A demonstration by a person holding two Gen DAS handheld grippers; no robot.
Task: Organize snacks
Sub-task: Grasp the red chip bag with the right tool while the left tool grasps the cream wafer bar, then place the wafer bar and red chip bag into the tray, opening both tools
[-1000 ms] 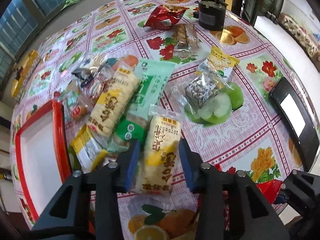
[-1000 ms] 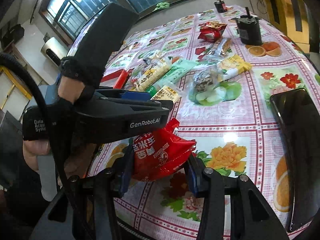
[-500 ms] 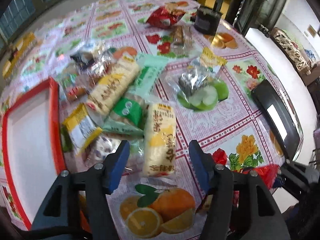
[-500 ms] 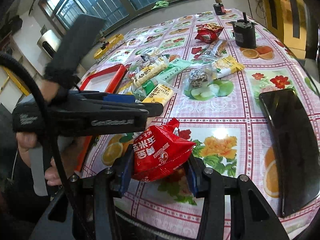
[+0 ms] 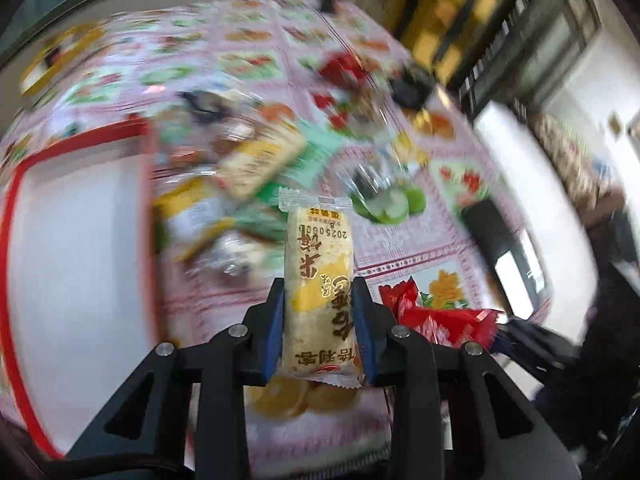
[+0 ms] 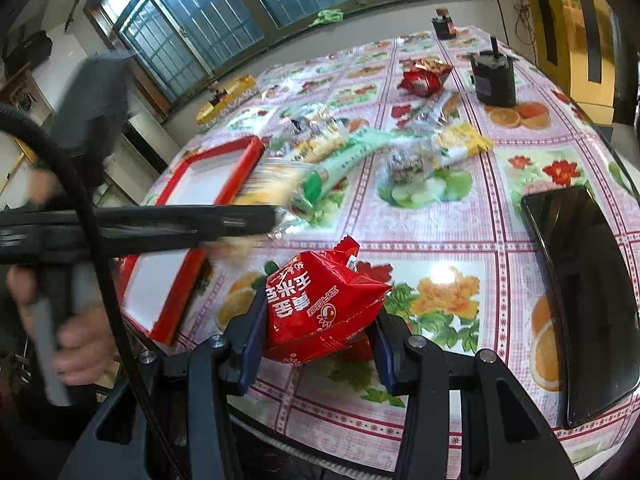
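Your left hand-held gripper (image 5: 320,320) is clamping a long pale-yellow plastic-wrapped rice cracker packet (image 5: 319,280) between its blue pads, with the packet standing out forward from the jaws, lifted off the surface (image 5: 404,248). The left wrist view is blurring heavily (everything but the packet is smeared). Below and left of it, the red-rimmed white rectangular tray (image 5: 12,216) is lying on the floral plastic-covered surface, and the loose pile of wrapped snacks (image 5: 248,168) is sitting just beside the tray's right rim.

Your right hand-held gripper (image 6: 318,330) is gripping a puffy red foil snack bag (image 6: 324,300) with white lettering, its jaws pressing in on both sides, and is holding it over the near edge of the surface. In that view the left tool is crossing in front of the tray (image 6: 248,148). A black flat phone (image 6: 584,280) is lying to the right, well apart from the snacks, and a dark cylindrical container (image 6: 493,80) is standing farther back.
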